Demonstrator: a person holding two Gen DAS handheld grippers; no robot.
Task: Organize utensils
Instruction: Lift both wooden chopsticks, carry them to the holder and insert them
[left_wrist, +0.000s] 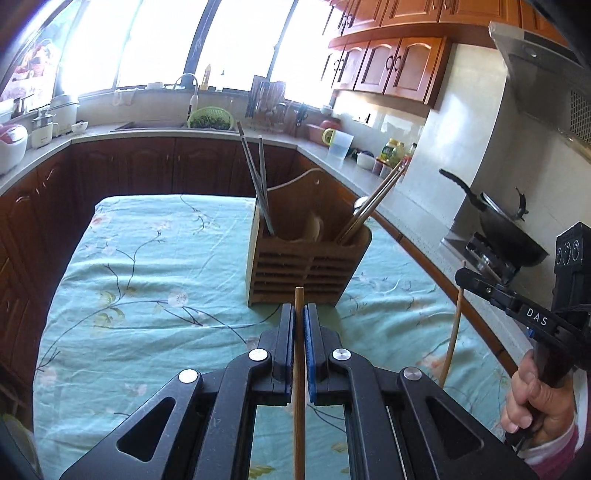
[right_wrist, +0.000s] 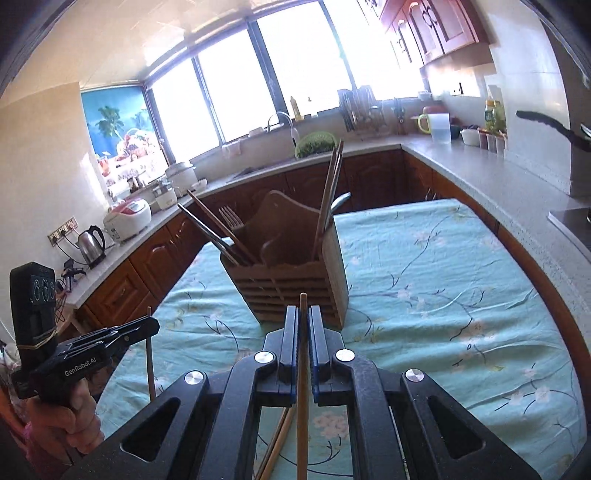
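While each gripper clamps one wooden chopstick, the holder (left_wrist: 308, 254) stands upright on the cloth-covered worktop (left_wrist: 147, 280), just ahead of both sets of fingers. The left gripper (left_wrist: 299, 321) is clenched on a chopstick (left_wrist: 299, 387) that runs straight between its blue pads, its tip poking out just short of the holder's slatted front. The right gripper (right_wrist: 303, 321) grasps a second chopstick (right_wrist: 302, 369) the same way, tip close to the holder's front. One more stick (right_wrist: 275, 443) lies on the cloth beneath the right gripper.

Counted in the holder: two dark chopsticks (left_wrist: 256, 177) leaning in the left compartment, two brown ones (left_wrist: 373, 203) leaning out of the right with a metal spoon (left_wrist: 360, 202) beside them, and a fork (right_wrist: 229, 218) showing in the right wrist view; the middle holds a pale wooden piece I cannot identify.

Open cloth spreads wide to the left of the holder and behind it. The worktop's right edge runs close along the kitchen counter (left_wrist: 406, 206), where a wok (left_wrist: 506, 229) sits on the stove.
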